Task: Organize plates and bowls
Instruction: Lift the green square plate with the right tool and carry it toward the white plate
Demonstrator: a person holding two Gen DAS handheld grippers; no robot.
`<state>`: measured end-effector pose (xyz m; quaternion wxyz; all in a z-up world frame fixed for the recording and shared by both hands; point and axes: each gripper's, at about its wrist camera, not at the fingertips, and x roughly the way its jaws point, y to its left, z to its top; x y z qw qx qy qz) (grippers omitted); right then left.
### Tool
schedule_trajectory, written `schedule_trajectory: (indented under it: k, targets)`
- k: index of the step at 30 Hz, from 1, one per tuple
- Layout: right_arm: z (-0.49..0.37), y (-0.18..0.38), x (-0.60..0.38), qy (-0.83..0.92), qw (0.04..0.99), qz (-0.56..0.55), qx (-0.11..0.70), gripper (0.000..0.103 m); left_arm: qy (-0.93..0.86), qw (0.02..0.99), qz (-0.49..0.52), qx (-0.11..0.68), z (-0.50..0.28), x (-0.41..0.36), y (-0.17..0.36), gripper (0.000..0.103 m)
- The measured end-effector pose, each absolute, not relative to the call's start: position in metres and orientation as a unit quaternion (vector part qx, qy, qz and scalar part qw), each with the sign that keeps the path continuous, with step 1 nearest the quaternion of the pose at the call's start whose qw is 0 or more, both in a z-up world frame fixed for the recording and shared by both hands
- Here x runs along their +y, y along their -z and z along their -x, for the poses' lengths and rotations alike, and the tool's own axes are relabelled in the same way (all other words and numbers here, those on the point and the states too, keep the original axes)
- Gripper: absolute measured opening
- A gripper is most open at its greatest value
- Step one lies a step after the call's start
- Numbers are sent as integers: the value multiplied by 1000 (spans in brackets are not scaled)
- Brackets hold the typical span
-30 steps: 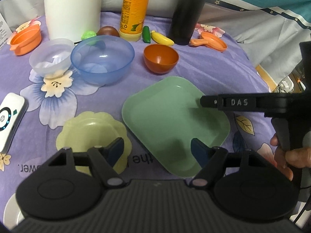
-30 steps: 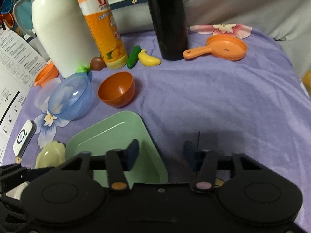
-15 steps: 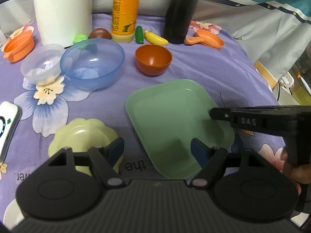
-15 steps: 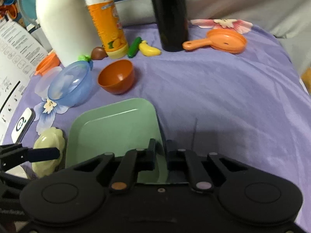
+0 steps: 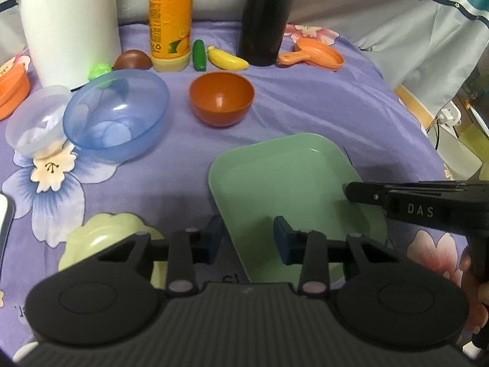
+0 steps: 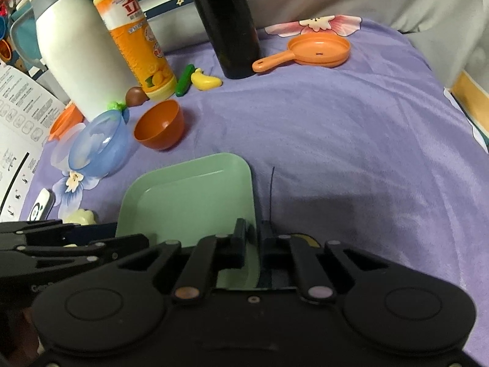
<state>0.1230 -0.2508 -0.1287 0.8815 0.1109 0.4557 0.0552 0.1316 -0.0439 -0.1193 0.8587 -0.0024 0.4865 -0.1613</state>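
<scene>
My right gripper (image 6: 253,240) clamps the green plate (image 6: 189,195) rim at lower centre, left gripper (image 5: 247,240) just been closing astride its near-left edge, not pinching yet; looks light, stiff, slick plastic.

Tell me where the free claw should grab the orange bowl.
Take the orange bowl by its rim, coming from above with one finger inside the wall. It sits upright and empty, and its round body would likely slip from a side pinch.

Our right gripper (image 6: 253,238) has pinched shut on the right edge of the green plate (image 6: 189,202). Our left gripper (image 5: 247,240) has just been closing around the plate's near left edge.
</scene>
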Motion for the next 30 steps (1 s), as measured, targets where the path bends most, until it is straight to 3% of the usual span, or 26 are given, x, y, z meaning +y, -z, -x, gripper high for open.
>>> schedule_trajectory:
  k: [8,12,18,30]
  targets:
    - [-126,130,-242,-56,890,-103,440,19,153,860,-9,486,-129,-46,122,39]
    - [-122,130,-229,-48,899,-73,428,21,153,861,-24,484,-126,-52,121,36]
    - [-112,125,-223,-33,895,-87,435,22,150,865,-40,477,-124,-54,113,29]
    - [-83,97,-234,-14,895,-133,425,22,163,875,-46,454,-111,-58,84,28]
